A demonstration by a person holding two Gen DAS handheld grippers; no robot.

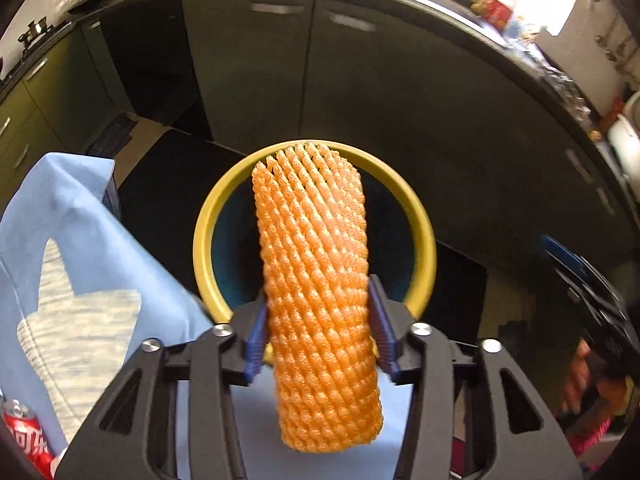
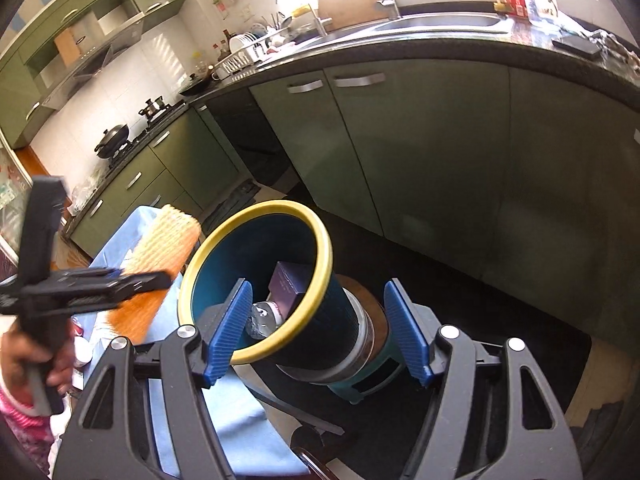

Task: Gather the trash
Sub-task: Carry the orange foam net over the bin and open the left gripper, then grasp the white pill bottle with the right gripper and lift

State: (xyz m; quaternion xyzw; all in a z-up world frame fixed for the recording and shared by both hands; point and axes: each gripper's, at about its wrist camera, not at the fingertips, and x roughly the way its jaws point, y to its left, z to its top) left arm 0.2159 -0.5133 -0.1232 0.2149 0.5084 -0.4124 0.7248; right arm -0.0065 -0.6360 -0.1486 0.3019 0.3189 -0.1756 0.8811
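My left gripper [image 1: 318, 334] is shut on an orange foam fruit net [image 1: 316, 280] and holds it upright in front of the mouth of a dark blue bin with a yellow rim [image 1: 208, 240]. In the right wrist view the bin [image 2: 320, 264] stands on a small stool; a purple box [image 2: 290, 282] and a crumpled clear bottle [image 2: 262, 318] lie inside. My right gripper [image 2: 318, 328] is open and empty, its fingers on either side of the bin. The left gripper [image 2: 132, 280] with the net [image 2: 168, 240] shows at the left there. A red cola can [image 1: 26, 436] lies on the blue cloth.
A table under a light blue cloth [image 1: 80, 220] is at the left, beside the bin. Green kitchen cabinets [image 2: 420, 152] under a dark counter [image 2: 400, 50] curve behind. A dark mat [image 2: 480, 360] covers the floor under the stool.
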